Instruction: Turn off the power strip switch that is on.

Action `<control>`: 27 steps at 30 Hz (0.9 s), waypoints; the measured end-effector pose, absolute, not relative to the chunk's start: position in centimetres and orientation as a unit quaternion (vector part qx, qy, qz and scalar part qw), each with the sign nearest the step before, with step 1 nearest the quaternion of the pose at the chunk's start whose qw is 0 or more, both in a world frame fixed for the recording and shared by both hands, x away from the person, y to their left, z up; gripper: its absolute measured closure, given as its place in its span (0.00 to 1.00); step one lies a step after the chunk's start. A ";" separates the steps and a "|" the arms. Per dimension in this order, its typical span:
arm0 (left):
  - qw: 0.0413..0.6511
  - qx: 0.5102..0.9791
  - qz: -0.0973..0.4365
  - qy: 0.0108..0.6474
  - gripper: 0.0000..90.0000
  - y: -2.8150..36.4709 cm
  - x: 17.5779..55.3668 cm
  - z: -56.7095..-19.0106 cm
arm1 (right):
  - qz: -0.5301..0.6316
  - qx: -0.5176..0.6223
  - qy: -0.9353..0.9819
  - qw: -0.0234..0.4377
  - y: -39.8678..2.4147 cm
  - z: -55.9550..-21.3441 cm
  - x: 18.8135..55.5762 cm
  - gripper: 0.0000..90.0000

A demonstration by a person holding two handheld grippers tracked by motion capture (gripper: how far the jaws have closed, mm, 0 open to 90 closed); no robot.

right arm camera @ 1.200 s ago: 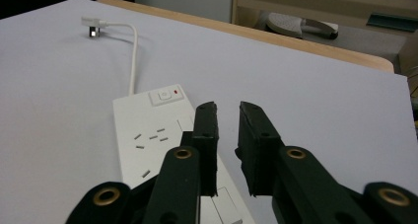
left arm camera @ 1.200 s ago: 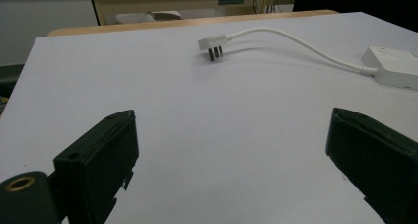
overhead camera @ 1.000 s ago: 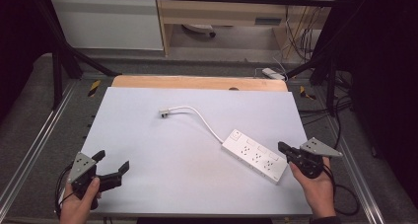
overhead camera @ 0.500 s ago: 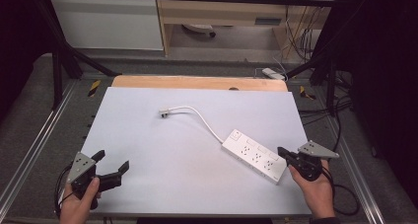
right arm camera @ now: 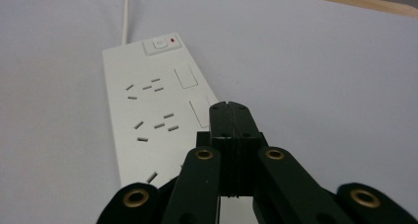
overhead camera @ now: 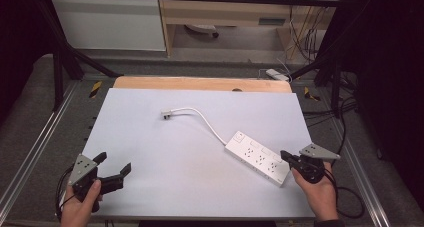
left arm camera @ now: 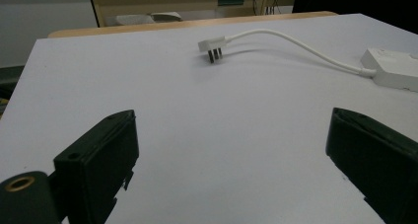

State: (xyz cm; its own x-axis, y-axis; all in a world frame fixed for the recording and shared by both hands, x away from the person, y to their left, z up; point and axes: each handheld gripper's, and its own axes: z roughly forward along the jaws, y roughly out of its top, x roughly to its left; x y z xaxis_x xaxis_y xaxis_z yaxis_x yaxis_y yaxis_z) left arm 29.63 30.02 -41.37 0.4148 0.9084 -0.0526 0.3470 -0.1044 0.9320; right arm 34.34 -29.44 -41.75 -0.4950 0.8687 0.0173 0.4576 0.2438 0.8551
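A white power strip (overhead camera: 257, 157) is lying at an angle on the pale desk (overhead camera: 165, 152), at about four o'clock from the middle of the top in the high view, its switch end pointing toward ten o'clock. A white cord (overhead camera: 200, 118) is curving away from that end toward eleven o'clock and ending in a flat plug (overhead camera: 166, 114) resting near the centre of the far half of the desk, its prongs showing dark in the left claw view (left arm camera: 213, 47). The person's right hand (overhead camera: 315, 189) is holding the right claw (overhead camera: 284, 155) at the five o'clock corner, its jaws pressed together with nothing between them and their tips lying over the near end of the strip; in the right claw view (right arm camera: 230, 116) the closed tips are sitting above the strip's (right arm camera: 148, 110) right edge, beside its rows of sockets, with the switch (right arm camera: 159, 44) at the far end. Whether the tips are touching the strip cannot be told. The left hand (overhead camera: 80, 207) is holding the left claw (overhead camera: 114, 163) at the seven o'clock corner, jaws spread wide and empty, well apart from the strip and the plug, and aimed across the bare desk toward them.
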 end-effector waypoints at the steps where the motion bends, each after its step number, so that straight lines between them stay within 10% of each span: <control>1: 0.489 0.684 0.288 0.458 0.06 30.0 29.6 -41.4 | 0.428 0.443 0.751 0.239 -29.3 -41.8 34.4 1.00; 27: 0.487 0.687 0.287 0.458 0.06 30.0 29.7 -41.4 | 0.402 0.450 0.763 0.231 -29.2 -42.9 35.3 1.00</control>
State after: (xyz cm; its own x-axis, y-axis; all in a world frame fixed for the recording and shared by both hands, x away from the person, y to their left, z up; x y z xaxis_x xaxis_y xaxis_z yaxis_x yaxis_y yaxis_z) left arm 29.66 30.00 -41.40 0.4166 0.9077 -0.0510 0.3491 -0.1079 0.9308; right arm 35.27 -29.17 -42.91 -0.4885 0.8725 0.0097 0.5011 0.2714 0.8217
